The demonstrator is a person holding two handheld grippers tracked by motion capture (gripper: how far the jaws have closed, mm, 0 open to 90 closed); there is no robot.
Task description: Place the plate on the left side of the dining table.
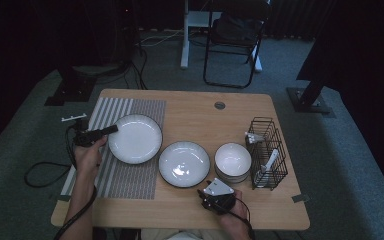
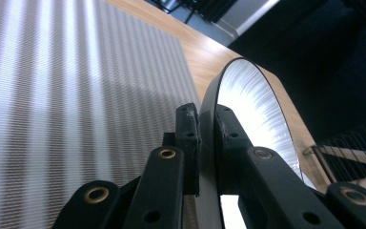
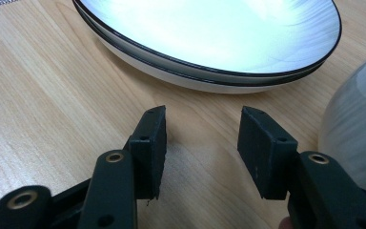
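Note:
My left gripper (image 1: 111, 129) is shut on the left rim of a white plate with a dark edge (image 1: 136, 138), held over the striped placemat (image 1: 130, 175). In the left gripper view the plate (image 2: 257, 105) stands tilted on edge between the jaws of the left gripper (image 2: 207, 121), with the placemat (image 2: 66, 95) beneath. My right gripper (image 1: 207, 191) rests near the table's front edge, open, nothing between its jaws. In the right gripper view the right gripper (image 3: 202, 143) points at two stacked shallow plates (image 3: 209, 33); these plates (image 1: 184, 163) lie mid-table.
A stack of white bowls (image 1: 233, 162) stands right of the shallow plates, its side showing as a grey curve (image 3: 357, 124). A black wire rack (image 1: 267, 152) with cutlery sits at the right. A chair (image 1: 235, 40) stands beyond the wooden table (image 1: 195, 110).

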